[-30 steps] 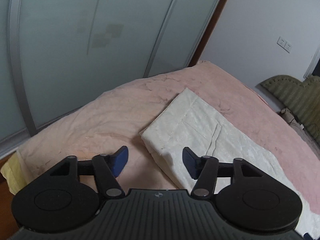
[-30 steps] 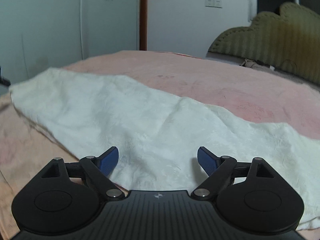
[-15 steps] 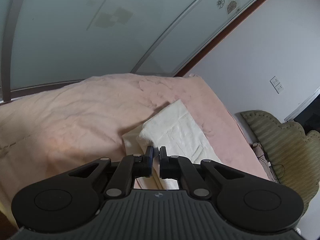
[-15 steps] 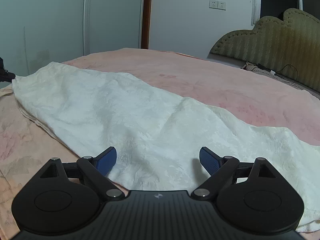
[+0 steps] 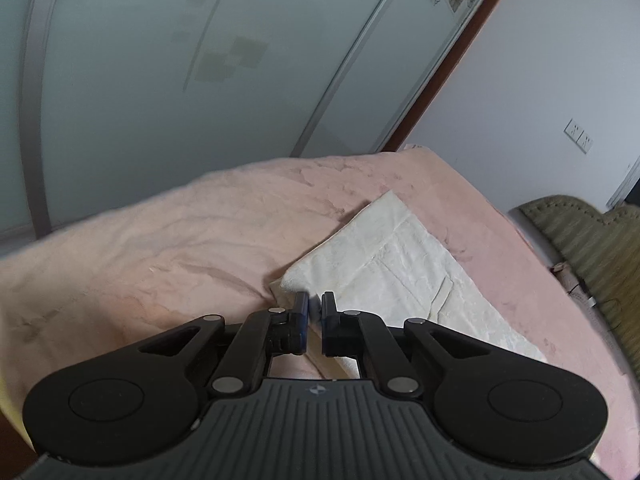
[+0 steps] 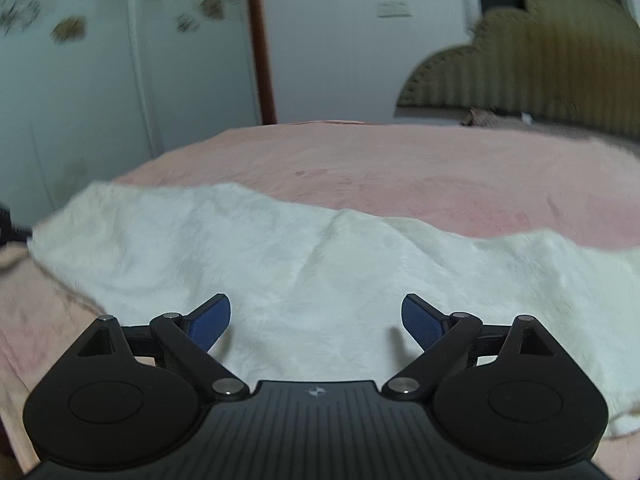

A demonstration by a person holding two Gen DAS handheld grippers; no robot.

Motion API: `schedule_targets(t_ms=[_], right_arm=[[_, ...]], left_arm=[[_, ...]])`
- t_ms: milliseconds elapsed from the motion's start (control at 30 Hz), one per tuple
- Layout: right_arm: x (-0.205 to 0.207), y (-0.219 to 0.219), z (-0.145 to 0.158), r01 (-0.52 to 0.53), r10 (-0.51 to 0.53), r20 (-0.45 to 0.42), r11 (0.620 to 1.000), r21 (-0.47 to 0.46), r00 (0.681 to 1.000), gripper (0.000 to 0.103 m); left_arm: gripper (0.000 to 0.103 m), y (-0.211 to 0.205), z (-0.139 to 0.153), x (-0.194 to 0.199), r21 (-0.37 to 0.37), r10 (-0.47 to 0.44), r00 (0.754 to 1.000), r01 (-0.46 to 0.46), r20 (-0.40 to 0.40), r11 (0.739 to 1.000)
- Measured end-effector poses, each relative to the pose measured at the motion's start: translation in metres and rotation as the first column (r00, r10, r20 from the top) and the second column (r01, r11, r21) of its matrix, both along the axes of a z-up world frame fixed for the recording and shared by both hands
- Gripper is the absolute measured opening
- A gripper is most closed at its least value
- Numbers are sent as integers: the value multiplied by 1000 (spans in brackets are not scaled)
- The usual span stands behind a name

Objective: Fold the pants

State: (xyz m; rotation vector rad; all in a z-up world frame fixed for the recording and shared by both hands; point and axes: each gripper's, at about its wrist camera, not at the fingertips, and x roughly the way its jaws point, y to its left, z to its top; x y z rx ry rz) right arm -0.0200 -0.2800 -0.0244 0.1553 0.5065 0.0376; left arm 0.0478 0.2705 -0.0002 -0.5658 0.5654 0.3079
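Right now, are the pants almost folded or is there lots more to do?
Only partly. Done: the cream pants lie as one long strip on the pink bedspread, apparently folded leg over leg. In hand: the left tool is shut on the pants at the waistband corner, while the right tool hovers open over the middle of the fabric. Left: fold that long strip across its length.

A pink, plush bedspread (image 5: 192,248) fills the middle of both views. Behind it, upper left, stand frosted sliding wardrobe doors (image 5: 168,80) with flower decals; at right — an olive, scalloped, ribbed headboard (image 6: 532,52) and a white wall socket (image 5: 579,141).
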Motion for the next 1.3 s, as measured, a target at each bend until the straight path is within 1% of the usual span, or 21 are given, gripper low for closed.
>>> schedule_targets(t_ms=[33,133,200,267,367,433,467,533,600,667,733,767,800,867,933,1033,1133,1167,1233,1267,1300], right_arm=[[0,-9,-1,20,-20,-15,999,29,1000,93],[7,-23,-15,25,-20,-129,999,36,991,93],[-1,-24,-9,48,-44,-92,998,44,995,93],[-12,-33,1,80,-78,-23,993,93,997,93],[-38,-65,19,225,-240,61,957,185,969,93],[-63,-94,27,347,-383,81,895,281,920,93],[-80,-113,29,403,-459,80,841,361,885,93],[-114,-148,24,473,-578,44,707,527,815,93],[-143,-176,12,514,-644,-40,569,643,764,94],[-161,-192,-3,529,-659,-113,476,702,743,95],[-166,-199,-19,538,-642,-166,441,718,748,95],[-163,-200,-28,531,-620,-189,430,731,762,95],[-159,-199,-34,516,-603,-187,435,737,775,95],[-146,-195,-30,501,-572,-167,496,709,803,95],[-133,-195,-30,476,-547,-149,525,706,824,95],[-121,-202,-30,485,-591,-96,545,684,801,93],[-120,-217,-33,505,-653,-52,530,681,755,92],[-118,-222,-33,511,-663,-50,524,681,747,88],[-117,-232,-39,537,-679,-72,506,675,731,57],[-118,-236,-43,551,-683,-95,491,675,724,29],[-120,-240,-49,558,-688,-115,467,686,717,17]], left_arm=[[11,-6,5,-3,42,5,1000,-5,7,999],[12,-39,24,-11,205,-12,999,1,51,979],[13,-67,34,-8,259,-106,992,87,64,962],[21,-100,39,-1,284,-245,968,222,48,933],[34,-158,35,9,304,-434,901,410,16,860],[37,-199,29,13,323,-549,836,524,-17,788],[39,-218,25,13,333,-600,799,574,-31,748],[42,-253,17,12,350,-677,734,649,-55,675],[45,-281,8,9,373,-725,684,695,-81,614],[50,-302,-6,9,391,-754,648,725,-108,567],[51,-316,-19,7,403,-771,621,747,-142,528],[53,-320,-26,6,410,-772,615,752,-158,516],[56,-323,-31,4,419,-769,615,752,-171,508],[66,-328,-37,3,451,-761,625,738,-175,502],[71,-328,-42,-1,473,-751,639,721,-168,507],[75,-326,-45,-2,477,-743,650,709,-158,519],[78,-325,-47,-3,487,-739,657,699,-150,523],[79,-324,-45,-2,487,-738,658,699,-150,524],[80,-322,-43,-2,483,-737,659,699,-150,527],[80,-321,-42,-1,479,-738,658,701,-149,529],[80,-320,-41,0,473,-740,657,703,-147,531]])
